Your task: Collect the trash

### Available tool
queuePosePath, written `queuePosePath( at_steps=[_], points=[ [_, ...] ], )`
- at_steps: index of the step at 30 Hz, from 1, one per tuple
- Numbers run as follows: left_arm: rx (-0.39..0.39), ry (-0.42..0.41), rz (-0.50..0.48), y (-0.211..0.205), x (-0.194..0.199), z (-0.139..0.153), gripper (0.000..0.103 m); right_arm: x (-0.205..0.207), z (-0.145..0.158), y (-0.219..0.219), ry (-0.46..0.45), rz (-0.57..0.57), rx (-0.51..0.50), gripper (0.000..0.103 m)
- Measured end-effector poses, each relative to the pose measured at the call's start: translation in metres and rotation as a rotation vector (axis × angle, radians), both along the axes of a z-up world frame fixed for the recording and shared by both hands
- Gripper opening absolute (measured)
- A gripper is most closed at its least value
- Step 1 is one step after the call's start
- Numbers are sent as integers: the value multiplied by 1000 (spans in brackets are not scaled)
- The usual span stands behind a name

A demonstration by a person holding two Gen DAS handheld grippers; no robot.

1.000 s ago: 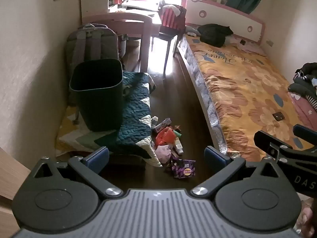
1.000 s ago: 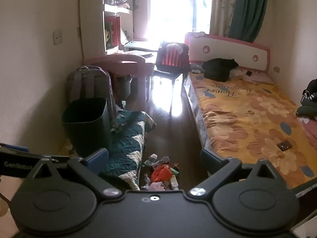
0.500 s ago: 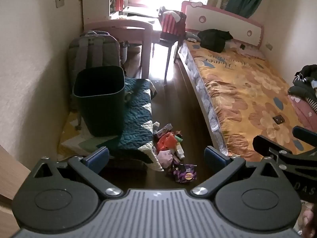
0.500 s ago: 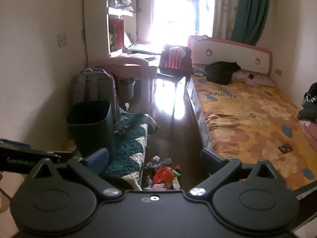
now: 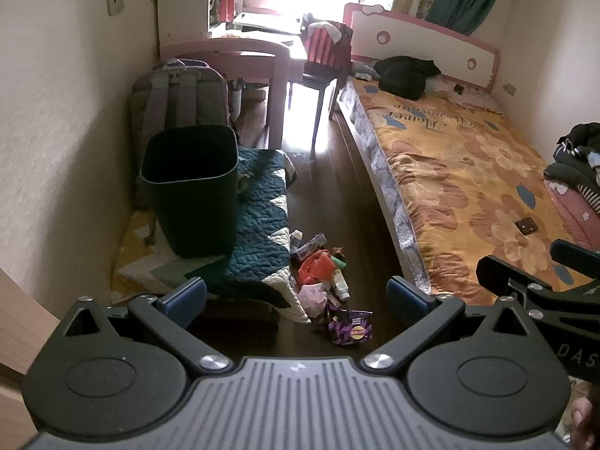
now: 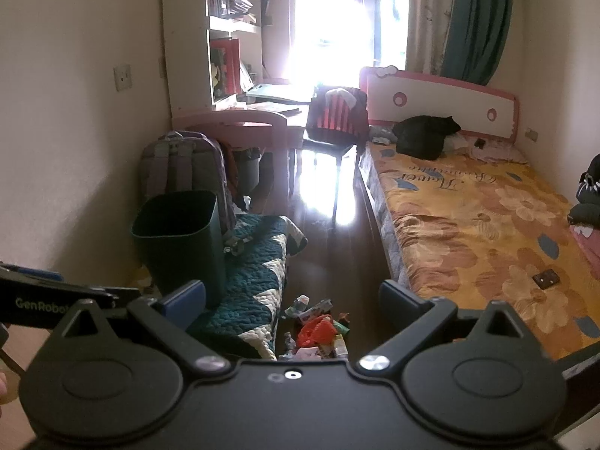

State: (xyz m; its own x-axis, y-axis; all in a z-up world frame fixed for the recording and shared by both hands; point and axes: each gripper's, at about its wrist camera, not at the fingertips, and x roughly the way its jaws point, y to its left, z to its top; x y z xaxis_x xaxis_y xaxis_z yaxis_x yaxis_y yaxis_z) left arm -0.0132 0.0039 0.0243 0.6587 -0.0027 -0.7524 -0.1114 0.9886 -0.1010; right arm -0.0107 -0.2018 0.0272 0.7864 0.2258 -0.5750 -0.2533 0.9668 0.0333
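Left gripper [image 5: 296, 292], right gripper [image 6: 292, 296] both spread wide, empty — trash pile [image 5: 326, 281] in floor strip between quilt edge [image 5: 285, 292] and bed [image 5: 405, 240]

Bin [image 5: 191, 191]: dark green, smooth matt plastic. Beneath the bin, quilt [image 5: 258, 232]: stitched cloth, puckered surface. Floor [image 5: 337, 195] right of the bin: dark wood, glossy, reflecting window light. Purple wrapper [image 5: 350, 326] nearer than the bin: crinkled glossy foil. Bedspread [image 5: 468, 172]: printed matt cloth.
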Motion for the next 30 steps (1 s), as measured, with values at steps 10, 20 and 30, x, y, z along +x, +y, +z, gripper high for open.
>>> queuePosePath(
  at_steps=[10, 20, 30],
  points=[
    [1, -6, 4, 3, -1, 4, 103, 0, -2, 1, -2, 2, 5, 100],
    [4, -8, 5, 5, -2, 4, 103, 0, -3, 0, -2, 8, 5, 100],
    [6, -16, 7, 11, -1, 6, 103, 0, -1, 2, -10, 10, 3, 100]
  ],
)
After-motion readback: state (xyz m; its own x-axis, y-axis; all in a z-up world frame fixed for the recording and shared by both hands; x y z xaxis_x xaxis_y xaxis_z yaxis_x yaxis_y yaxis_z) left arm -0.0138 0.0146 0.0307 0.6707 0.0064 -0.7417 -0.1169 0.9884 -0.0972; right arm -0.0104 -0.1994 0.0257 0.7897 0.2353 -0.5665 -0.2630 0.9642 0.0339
